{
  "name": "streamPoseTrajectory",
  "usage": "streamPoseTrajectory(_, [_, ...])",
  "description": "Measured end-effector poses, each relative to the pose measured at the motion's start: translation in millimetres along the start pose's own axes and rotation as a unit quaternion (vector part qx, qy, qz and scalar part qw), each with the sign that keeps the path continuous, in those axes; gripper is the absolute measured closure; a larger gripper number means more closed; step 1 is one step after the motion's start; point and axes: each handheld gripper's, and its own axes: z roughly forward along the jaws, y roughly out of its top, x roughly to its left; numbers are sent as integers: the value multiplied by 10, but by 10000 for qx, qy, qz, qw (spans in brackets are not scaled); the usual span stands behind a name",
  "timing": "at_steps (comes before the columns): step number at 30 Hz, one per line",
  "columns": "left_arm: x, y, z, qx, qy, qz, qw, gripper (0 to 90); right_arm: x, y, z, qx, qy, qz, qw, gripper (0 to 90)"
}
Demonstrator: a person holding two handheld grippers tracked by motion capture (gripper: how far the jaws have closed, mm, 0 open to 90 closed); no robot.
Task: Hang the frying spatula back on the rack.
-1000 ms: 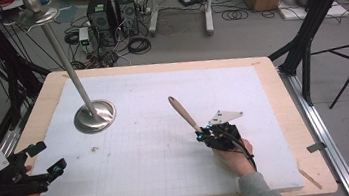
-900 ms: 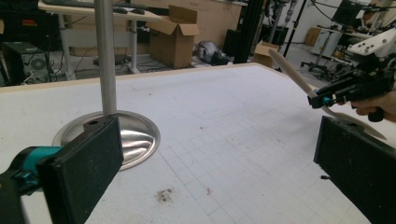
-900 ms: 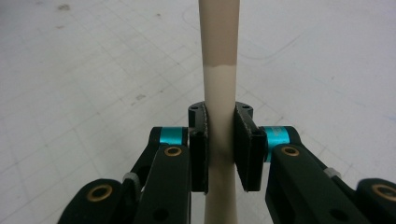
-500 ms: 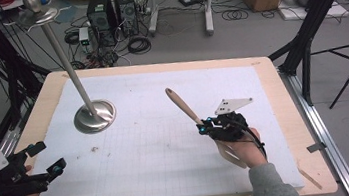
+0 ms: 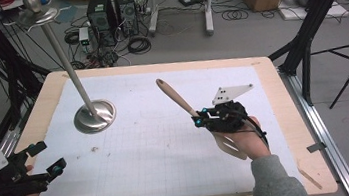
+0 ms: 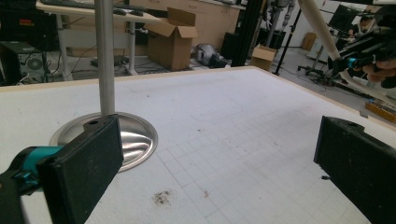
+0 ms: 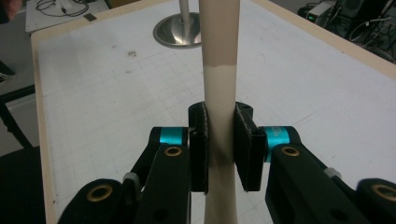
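Spatula [image 5: 177, 97]: sat pinched by its handle between the pads of the right gripper [image 5: 199, 120], raised above the table [image 5: 285, 114], handle end pointing up and away.
Left gripper [image 5: 43, 157]: jaws spread, holding nothing, near the table's edge.
Stand [image 5: 94, 115]: beyond the left gripper, well apart from the spatula.
Risk: in my judgement the long handle could pivot or slide in so narrow a pinch.
Writing: none legible.

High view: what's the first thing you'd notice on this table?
The wooden spatula stands out: the right gripper clamps it by the handle and holds it above the white mat. Next comes the shiny metal stand, upright at the mat's far left. The left gripper waits open at the near left edge.
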Motion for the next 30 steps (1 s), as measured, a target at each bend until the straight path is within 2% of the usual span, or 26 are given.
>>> streamPoseTrajectory(14, [6,4,-1,-49,-44,-22,10000,17,48,385,-60,-87,108,-169,9998,780])
streamPoseTrajectory(20, [-6,27,-13,-162,-60,73,9998,18,77,555,-55,-131,163,-236,9995,781])
streamPoseTrajectory(25, [-10,32,-12,-162,-82,125,9998,21,86,675,-56,-168,160,-257,9994,780])
streamPoseTrajectory(30, [-1,34,-14,-179,-83,61,9998,21,104,780,-32,-155,159,-318,9992,780])
